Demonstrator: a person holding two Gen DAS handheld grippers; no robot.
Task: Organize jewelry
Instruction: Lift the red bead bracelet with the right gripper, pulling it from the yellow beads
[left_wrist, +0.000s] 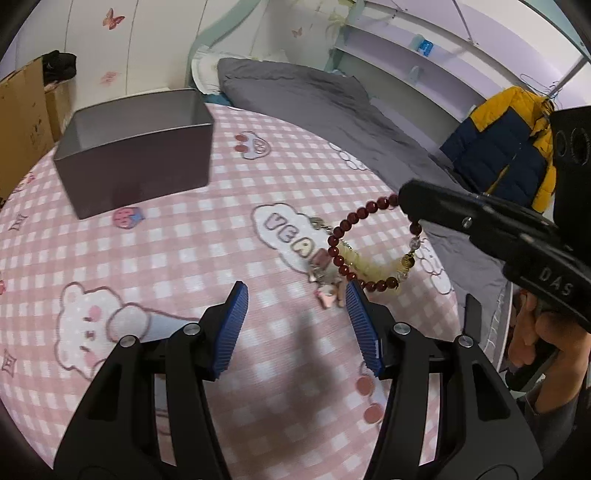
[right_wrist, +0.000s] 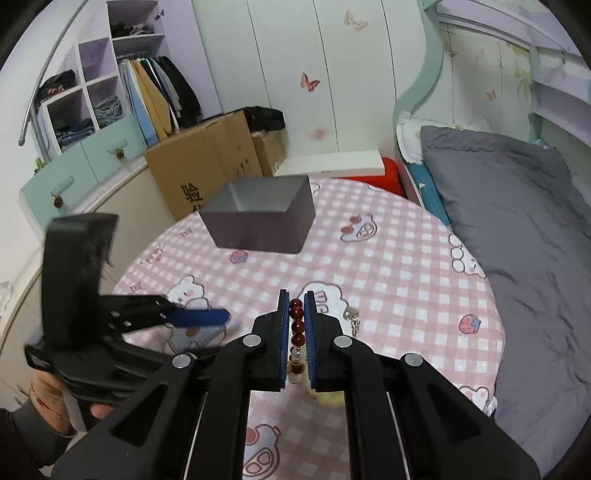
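A dark red bead bracelet (left_wrist: 351, 225) with yellow and clear beads hangs from my right gripper (left_wrist: 406, 210), which is shut on it above the pink checked tablecloth (left_wrist: 221, 236). In the right wrist view the beads (right_wrist: 296, 325) sit between the closed blue pads (right_wrist: 284, 332). A silver chain with pink charms (left_wrist: 325, 273) lies on the cloth under the bracelet; it also shows in the right wrist view (right_wrist: 352, 321). My left gripper (left_wrist: 297, 291) is open and empty, just in front of the charms. An open grey box (left_wrist: 136, 147) stands at the far left.
A bed with a grey duvet (left_wrist: 332, 99) borders the table on the right. Cardboard boxes (right_wrist: 207, 166) and a wardrobe (right_wrist: 110, 92) stand beyond the table. A yellow and navy jacket (left_wrist: 509, 144) hangs at the right.
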